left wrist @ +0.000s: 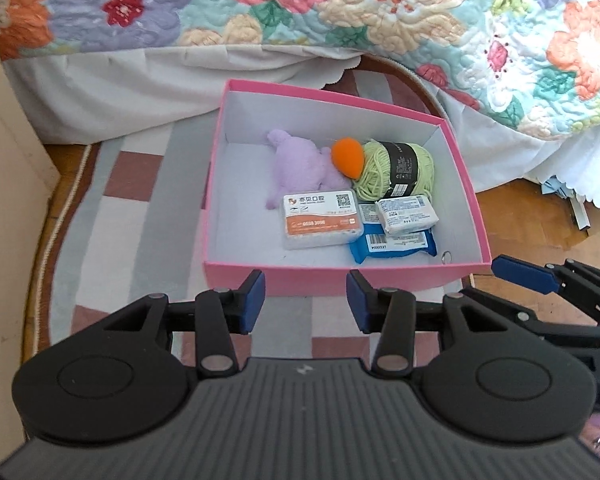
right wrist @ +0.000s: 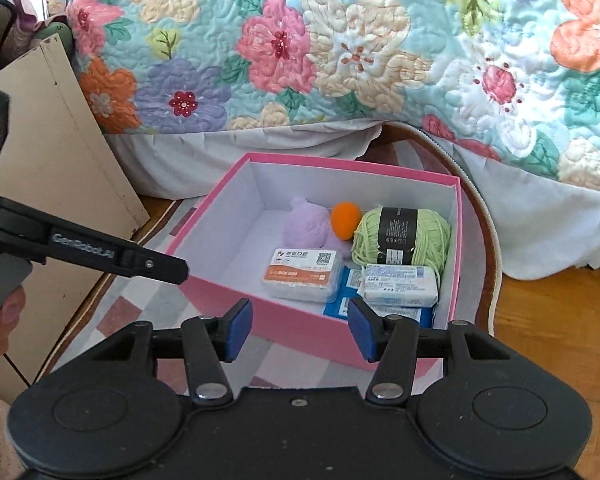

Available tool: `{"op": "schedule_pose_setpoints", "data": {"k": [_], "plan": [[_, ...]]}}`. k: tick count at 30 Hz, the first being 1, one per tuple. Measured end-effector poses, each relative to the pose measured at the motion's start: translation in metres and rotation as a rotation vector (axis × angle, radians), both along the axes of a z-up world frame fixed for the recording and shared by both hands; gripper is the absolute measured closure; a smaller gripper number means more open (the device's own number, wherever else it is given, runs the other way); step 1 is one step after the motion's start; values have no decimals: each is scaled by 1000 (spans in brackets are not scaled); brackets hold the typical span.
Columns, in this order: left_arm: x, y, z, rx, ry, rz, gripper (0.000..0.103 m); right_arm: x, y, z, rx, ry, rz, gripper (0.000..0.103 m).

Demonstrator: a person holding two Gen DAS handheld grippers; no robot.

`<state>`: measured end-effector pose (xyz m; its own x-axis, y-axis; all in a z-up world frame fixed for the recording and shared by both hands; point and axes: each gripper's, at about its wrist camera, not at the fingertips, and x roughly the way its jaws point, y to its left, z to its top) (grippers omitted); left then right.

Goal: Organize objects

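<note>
Box: we see one pink box (left wrist: 236,278) on the striped rug (left wrist: 140,208), long axis running left to right.
Contents: one purple plush (left wrist: 296,164), one orange ball (left wrist: 348,158), one green yarn skein (left wrist: 396,172) (band upright), one floss case (left wrist: 320,220), two packets (left wrist: 406,214).
Left gripper (left wrist: 306,300): fingers apart, holding nothing.
Right gripper (right wrist: 300,330): fingers apart, empty.

Blue packet (left wrist: 394,245) mostly covered by the white packet (left wrist: 407,214) stacked on it — print unreadable. In the right wrist view the pink box (right wrist: 300,330) near wall hides its lower part. Purple plush (left wrist: 296,166) partly behind the floss case (left wrist: 320,220); shape unclear. Small ring (left wrist: 446,256) in box corner — too small to identify.
</note>
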<state>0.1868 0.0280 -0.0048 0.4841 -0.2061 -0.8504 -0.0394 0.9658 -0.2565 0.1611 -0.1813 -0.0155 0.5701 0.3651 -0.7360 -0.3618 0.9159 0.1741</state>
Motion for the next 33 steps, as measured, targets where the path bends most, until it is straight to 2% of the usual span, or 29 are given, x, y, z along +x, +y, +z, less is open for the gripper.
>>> {"op": "schedule_pose_setpoints", "data": {"k": [6, 14, 21, 26, 33], "plan": [[-23, 9, 20, 29, -28, -4, 54, -14, 5, 17, -9, -28, -13, 42], [-52, 11, 37, 46, -50, -10, 43, -40, 9, 37, -2, -61, -33, 37], [-79, 12, 45, 64, -57, 14, 38, -60, -1, 40, -9, -86, -85, 33], [-93, 13, 48, 80, -61, 29, 34, -76, -12, 40, 24, -75, -121, 25], [-114, 7, 48, 95, -61, 40, 30, -93, -11, 39, -6, -53, -120, 20]]}}
